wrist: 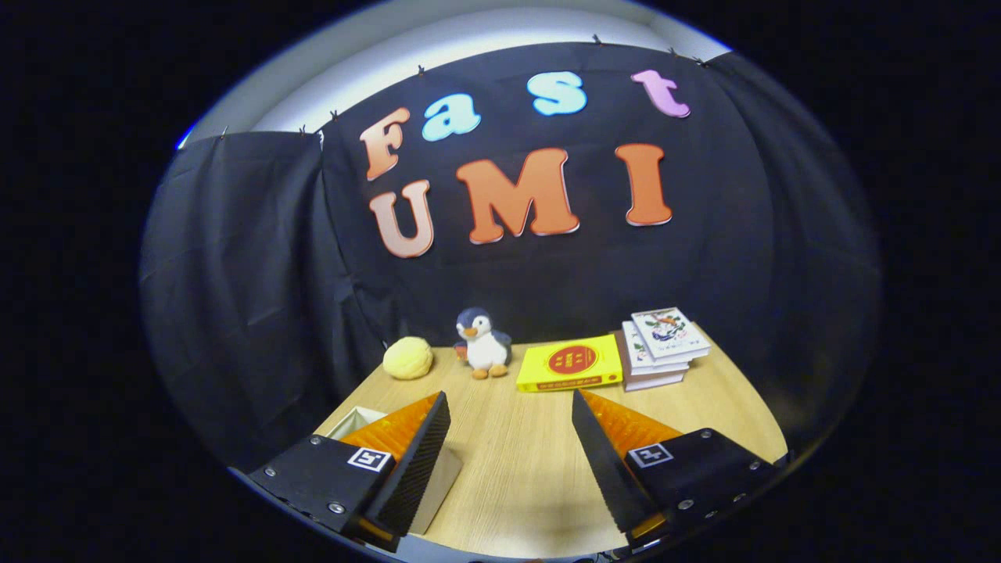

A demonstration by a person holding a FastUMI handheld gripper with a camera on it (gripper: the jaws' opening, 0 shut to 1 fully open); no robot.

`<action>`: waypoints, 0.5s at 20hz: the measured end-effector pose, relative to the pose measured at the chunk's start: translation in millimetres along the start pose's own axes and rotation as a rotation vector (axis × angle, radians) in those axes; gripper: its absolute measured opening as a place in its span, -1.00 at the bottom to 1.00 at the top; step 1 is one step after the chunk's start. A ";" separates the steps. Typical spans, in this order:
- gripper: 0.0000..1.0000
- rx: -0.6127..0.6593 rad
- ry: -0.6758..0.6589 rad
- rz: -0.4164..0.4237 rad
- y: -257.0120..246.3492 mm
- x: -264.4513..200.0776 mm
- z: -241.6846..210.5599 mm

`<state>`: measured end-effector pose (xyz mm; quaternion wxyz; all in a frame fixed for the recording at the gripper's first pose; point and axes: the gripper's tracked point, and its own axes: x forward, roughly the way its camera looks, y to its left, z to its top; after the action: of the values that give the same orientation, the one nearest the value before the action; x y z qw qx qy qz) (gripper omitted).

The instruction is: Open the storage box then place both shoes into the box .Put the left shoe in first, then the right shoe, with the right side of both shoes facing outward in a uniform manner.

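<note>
Both fingers (426, 461) of the gripper (510, 410) stand wide apart above the table (516, 469), with bare wood between them and nothing in their hold. Under the left finger, and partly hidden by it, sits the box (438, 489): a pale, light-walled thing at the table's near left corner. One corner of its rim shows to the left of that finger, and a flat side shows below the finger's tip. Whether its lid is on or off cannot be told, as the finger covers most of it.

Taking the yellow book (569, 363) as the mark: it lies flat at the far side of the table, beyond the gap between the fingers and slightly toward the right finger. Just to its right is a stack of books (661, 348), touching or almost touching it, the top one slightly askew. Just to its left stands a toy penguin (483, 344), upright and facing the gripper. Further left of the penguin rests a round, yellow, bumpy ball (407, 358), near the table's back left edge.
</note>
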<state>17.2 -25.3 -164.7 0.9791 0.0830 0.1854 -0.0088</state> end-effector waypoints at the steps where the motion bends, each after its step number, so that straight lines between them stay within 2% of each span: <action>1: 0.90 -0.005 -0.050 -0.009 -13.4 -6.7 13.7; 6: 0.95 -0.080 -0.271 -0.072 -64.5 -41.7 77.7; 10: 0.95 -0.099 -0.342 -0.114 -91.5 -58.0 95.9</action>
<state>-6.5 -132.1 -70.1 0.9972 0.0211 0.0210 -0.0690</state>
